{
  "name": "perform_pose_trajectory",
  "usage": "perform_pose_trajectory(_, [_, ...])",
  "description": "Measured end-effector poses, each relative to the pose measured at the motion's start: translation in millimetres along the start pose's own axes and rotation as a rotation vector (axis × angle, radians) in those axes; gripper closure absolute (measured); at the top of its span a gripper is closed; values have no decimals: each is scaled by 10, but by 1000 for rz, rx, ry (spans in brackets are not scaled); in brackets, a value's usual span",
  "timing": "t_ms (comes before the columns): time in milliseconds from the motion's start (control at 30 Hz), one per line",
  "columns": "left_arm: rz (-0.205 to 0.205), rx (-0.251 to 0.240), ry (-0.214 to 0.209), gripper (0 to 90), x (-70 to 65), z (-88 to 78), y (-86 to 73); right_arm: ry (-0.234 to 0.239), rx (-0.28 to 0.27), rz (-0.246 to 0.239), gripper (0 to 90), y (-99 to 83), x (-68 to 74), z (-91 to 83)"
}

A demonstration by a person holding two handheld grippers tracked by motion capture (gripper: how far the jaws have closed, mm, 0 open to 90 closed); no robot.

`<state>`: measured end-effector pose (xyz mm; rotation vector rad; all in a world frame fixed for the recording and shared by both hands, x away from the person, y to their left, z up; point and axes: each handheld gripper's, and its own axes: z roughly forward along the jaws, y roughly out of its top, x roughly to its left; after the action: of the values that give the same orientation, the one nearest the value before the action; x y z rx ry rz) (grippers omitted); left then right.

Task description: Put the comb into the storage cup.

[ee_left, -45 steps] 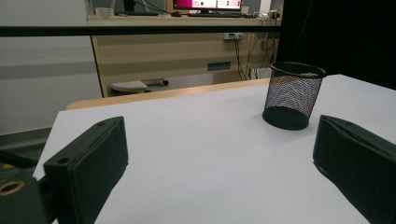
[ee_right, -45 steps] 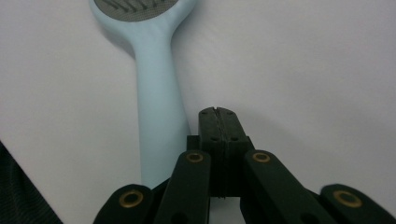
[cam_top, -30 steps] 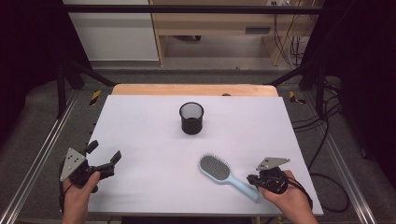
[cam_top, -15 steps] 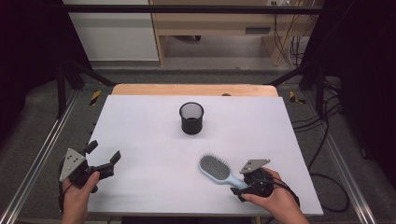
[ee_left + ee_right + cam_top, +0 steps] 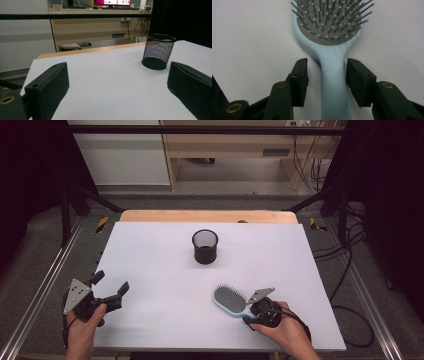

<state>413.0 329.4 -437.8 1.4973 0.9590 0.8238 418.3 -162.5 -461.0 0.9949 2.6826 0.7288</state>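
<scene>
Between the right gripper's (image 5: 327, 75) fingers (image 5: 300, 75) lies the handle of the hairbrush (image 5: 332, 72), with a narrow gap of bare surface (image 5: 165, 265) on either side of it; the fingers have just been closing. Directly ahead of them the bristled head blocks the way. Between the left gripper's (image 5: 111, 289) fingers (image 5: 50, 87) the surface is bare. Ahead and toward the right-hand finger stands the mesh cup (image 5: 158, 51), well apart, upright, the one obstacle there.
</scene>
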Motion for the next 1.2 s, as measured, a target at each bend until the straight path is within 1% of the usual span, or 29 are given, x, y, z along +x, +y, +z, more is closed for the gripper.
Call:
perform_pose_trajectory(33, [0, 0, 0, 38, 0, 0, 0, 0, 0, 0, 540, 0, 0, 0])
perform_pose_trajectory(67, [1, 1, 0, 38, 0, -1, 0, 0, 0, -4, 572, 5, 3, -1])
perform_pose_trajectory(133, [1, 1, -1, 38, -2, 0, 0, -8, 8, -17, 607, 19, 18, -2])
perform_pose_trajectory(167, [1, 1, -1, 38, -2, 0, 1, -8, 8, -17, 607, 19, 18, -2])
perform_pose_trajectory(233, [1, 0, -2, 38, -4, -1, 2, -22, 13, -26, 664, 23, 19, -9])
perform_pose_trajectory(267, [1, 0, -2, 38, -4, -1, 2, -15, 15, -22, 689, 21, 18, -5])
perform_pose_trajectory(333, [1, 0, -1, 38, -4, -2, 2, -18, 20, -14, 692, 23, 24, -5])
perform_pose_trajectory(433, [2, 0, -1, 38, -4, -2, 2, -25, 22, -23, 696, 29, 38, -3])
perform_pose_trajectory(600, [2, -1, -1, 38, -6, -4, 4, -19, 24, -16, 697, 45, 24, -9])
perform_pose_trajectory(633, [2, -1, -1, 38, -8, -3, 4, -10, 16, -9, 698, 48, 19, -17])
perform_pose_trajectory(667, [2, -1, -1, 38, -9, -3, 4, -8, -3, -5, 698, 65, 4, -37])
perform_pose_trajectory(733, [2, -1, -2, 38, -13, -2, 5, -10, -8, -6, 698, 75, -3, -46])
perform_pose_trajectory(767, [4, 1, -3, 38, -16, -3, 7, -24, -33, -2, 697, 110, -41, -72])
perform_pose_trajectory(833, [5, 0, -3, 38, -18, -4, 8, -28, -42, 3, 698, 123, -61, -82])
perform_pose_trajectory(900, [4, -2, -5, 38, -24, -3, 11, -36, -75, 20, 697, 159, -120, -105])
perform_pose_trajectory(933, [3, -2, -5, 38, -28, -1, 11, -42, -111, 50, 697, 210, -181, -122])
perform_pose_trajectory(967, [5, 0, -7, 38, -33, 4, 11, -45, -124, 60, 697, 226, -201, -124])
perform_pose_trajectory(1000, [5, 0, -7, 38, -33, 4, 11, -45, -124, 60, 697, 226, -201, -124])
perform_pose_trajectory(1033, [4, 1, -10, 38, -37, 6, 11, -47, -138, 76, 697, 249, -229, -126])
perform_pose_trajectory(1067, [3, 1, -12, 38, -42, 7, 13, -53, -172, 98, 697, 296, -288, -107])
perform_pose_trajectory(1167, [-1, 8, -26, 37, -59, 7, 20, -55, -201, 126, 698, 340, -343, -76])
perform_pose_trajectory(1200, [-4, 10, -32, 37, -68, 8, 24, -55, -201, 126, 698, 340, -343, -76])
